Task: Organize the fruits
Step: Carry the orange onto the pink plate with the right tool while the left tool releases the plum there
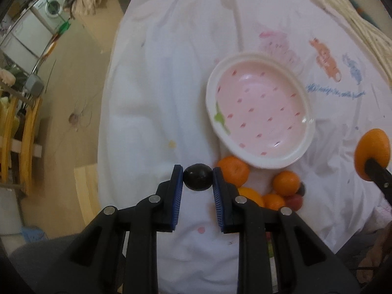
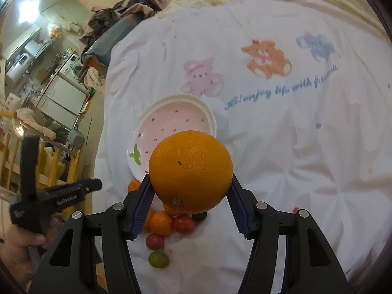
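Note:
My left gripper (image 1: 198,177) is shut on a small dark plum (image 1: 198,176), held above the white sheet just left of a pile of fruit. My right gripper (image 2: 189,183) is shut on a large orange (image 2: 190,171), held up over the near rim of the pink strawberry-pattern plate (image 2: 171,112); the orange also shows at the right edge of the left wrist view (image 1: 372,152). The plate (image 1: 257,112) holds nothing. Small oranges (image 1: 234,171), red tomatoes (image 2: 183,223) and a green one (image 2: 158,259) lie loose on the sheet near the plate.
A white bed sheet (image 2: 294,147) with bear prints covers the surface. Its left edge drops to a wooden floor (image 1: 73,85). A wooden chair (image 1: 22,132) and kitchen appliances (image 1: 46,9) stand at the far left. The left gripper's body (image 2: 56,198) shows at lower left.

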